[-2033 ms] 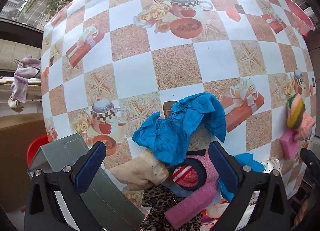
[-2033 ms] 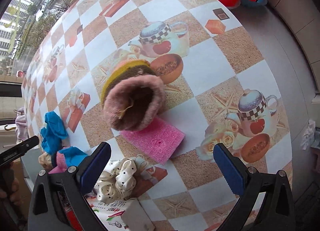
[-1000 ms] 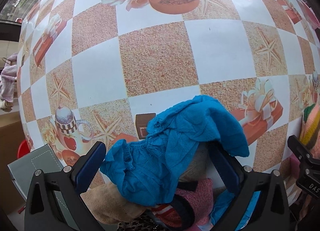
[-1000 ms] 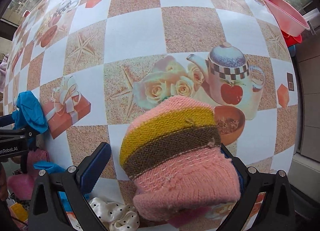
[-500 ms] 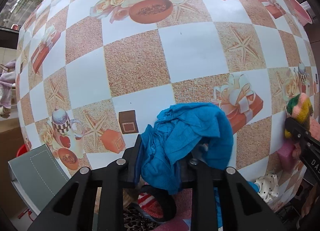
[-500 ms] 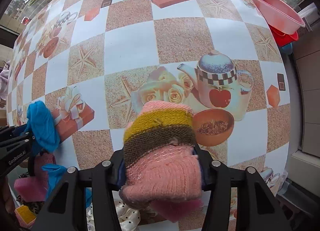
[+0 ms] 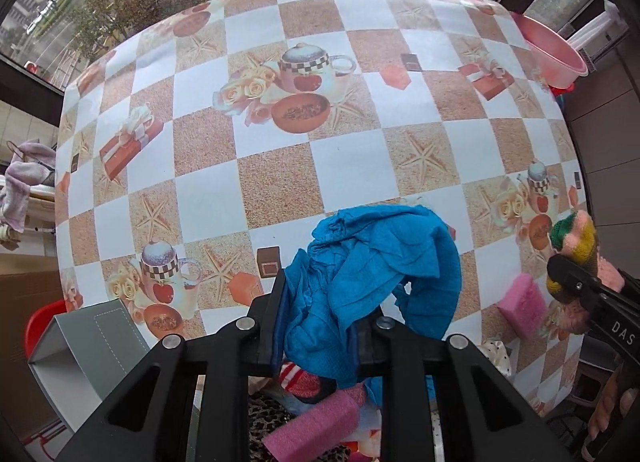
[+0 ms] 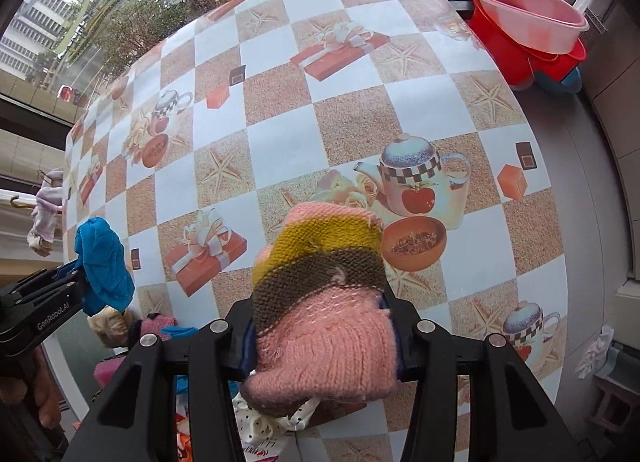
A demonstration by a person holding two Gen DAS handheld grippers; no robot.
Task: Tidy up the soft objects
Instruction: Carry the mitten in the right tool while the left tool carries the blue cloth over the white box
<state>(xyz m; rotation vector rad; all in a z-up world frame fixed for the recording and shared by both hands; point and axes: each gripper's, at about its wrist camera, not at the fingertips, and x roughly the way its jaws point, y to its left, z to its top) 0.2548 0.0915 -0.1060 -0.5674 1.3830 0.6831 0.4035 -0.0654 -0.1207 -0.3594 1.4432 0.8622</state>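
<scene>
Blue cloth [image 7: 372, 262] lifted above pile [image 7: 316, 422]

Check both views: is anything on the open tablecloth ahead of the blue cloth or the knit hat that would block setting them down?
Nothing visible does. The left gripper holds the blue cloth, the right gripper the knit hat; the tablecloth beyond them shows only printed pictures. The pink sponge lies off to the right.

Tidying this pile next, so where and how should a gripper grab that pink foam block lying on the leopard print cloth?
Grip the pink foam block across its short width near the middle, coming from above. It lies flat and tilted atop the leopard print cloth, its long sides exposed. The left gripper is shut on the blue cloth, so that would probably need putting down first.
</scene>
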